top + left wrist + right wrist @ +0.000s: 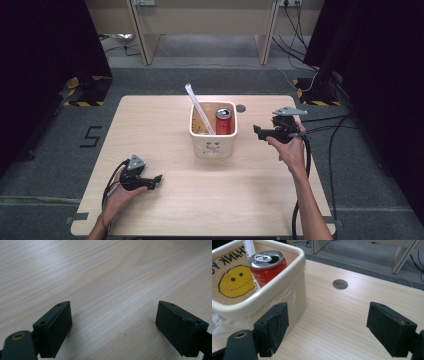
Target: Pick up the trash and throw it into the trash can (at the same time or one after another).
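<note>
Step in hand: the right gripper (257,131) is hovering just right of the cream tub (213,148), jaws standing wide and holding nothing; judging by its aim, it is lining up on the red can (267,265).
Red can: standing upright inside the tub, at its right side, a little beyond the table's middle.
Left gripper (158,178): resting low over the near left of the table (150,125), jaws spread wide, nothing between them.
Next move: likely calling for a lift over the tub's rim, then closing on the can's round body without tipping it.
Materials: the can is showing smooth metal with a silver top; the tub is looking glossy, thick-rimmed, round-cornered.
White stick (199,107): leaning out of the tub toward the far left.
Table: pale wood grain, with a round hole (340,284).
</note>
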